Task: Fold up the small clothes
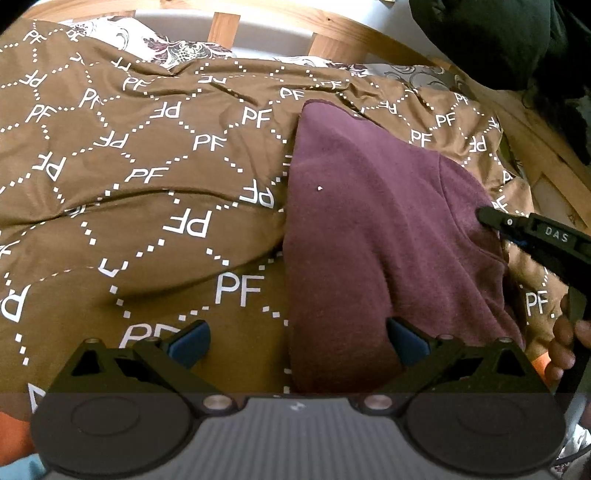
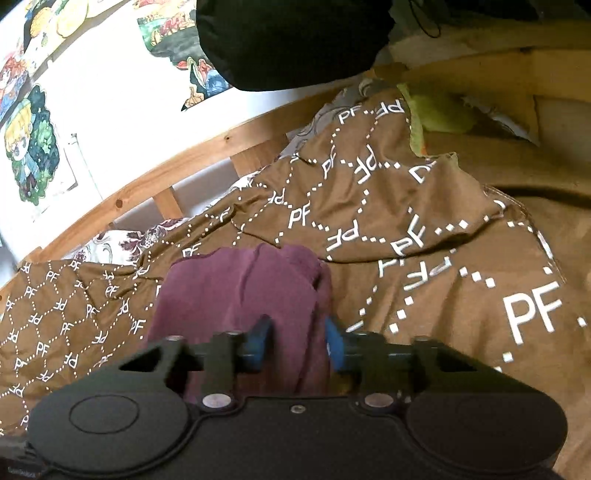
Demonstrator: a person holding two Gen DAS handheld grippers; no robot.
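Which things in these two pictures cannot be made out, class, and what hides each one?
- Garment type: both views, it lies bunched and partly folded, so sleeves or legs are hidden.
- Garment's near edge: left wrist view, covered by the left hand-held gripper; right wrist view, by the right hand-held gripper.
- Dark bundle: cut off by the top edge in both views.
- Person's hand: left wrist view, cut by the right edge.

We saw the garment [image 1: 369,229] lying on the blanket [image 1: 147,177], w/ pillows [image 1: 177,48] behind it and the bed rail [image 1: 266,22] further back.
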